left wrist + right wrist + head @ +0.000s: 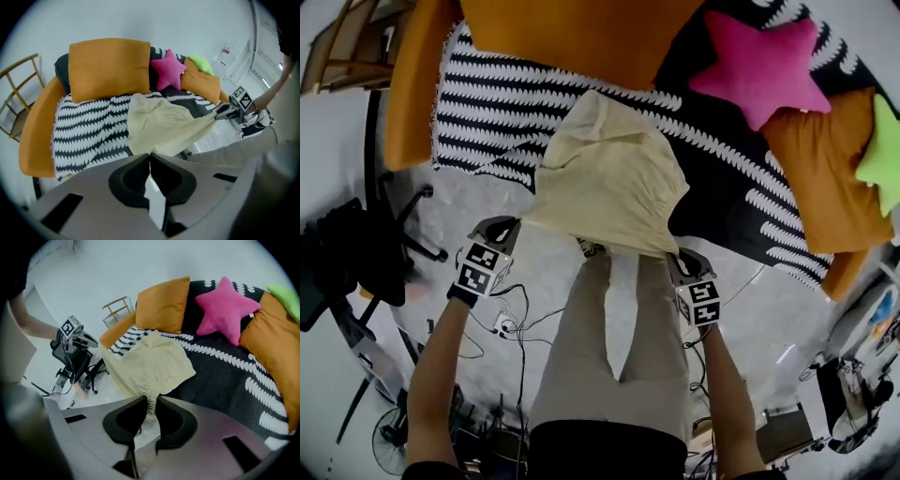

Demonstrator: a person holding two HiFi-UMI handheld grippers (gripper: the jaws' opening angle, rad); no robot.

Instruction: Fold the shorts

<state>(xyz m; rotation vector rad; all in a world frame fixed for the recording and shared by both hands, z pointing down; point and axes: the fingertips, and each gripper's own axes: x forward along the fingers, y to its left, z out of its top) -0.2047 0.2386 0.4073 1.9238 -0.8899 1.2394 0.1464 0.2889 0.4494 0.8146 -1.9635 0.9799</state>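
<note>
Grips shorts (609, 178) by near edge, left gripper (150, 157) pinched shut on one corner, right gripper (149, 404) clamped on the bunched other; drapes far end over sofa (487, 112); looks barely begun, with no fold made yet.

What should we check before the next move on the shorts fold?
1. Left gripper shut on a corner of the shorts: ok.
2. Right gripper shut on bunched fabric at the other corner: ok.
3. Near edge pulled tight between both grippers: ok.
4. Far end resting on the striped blanket: ok.
5. Pink star cushion apart from the shorts: ok.
6. Far end flat: not ok, it is creased and humped.
</note>
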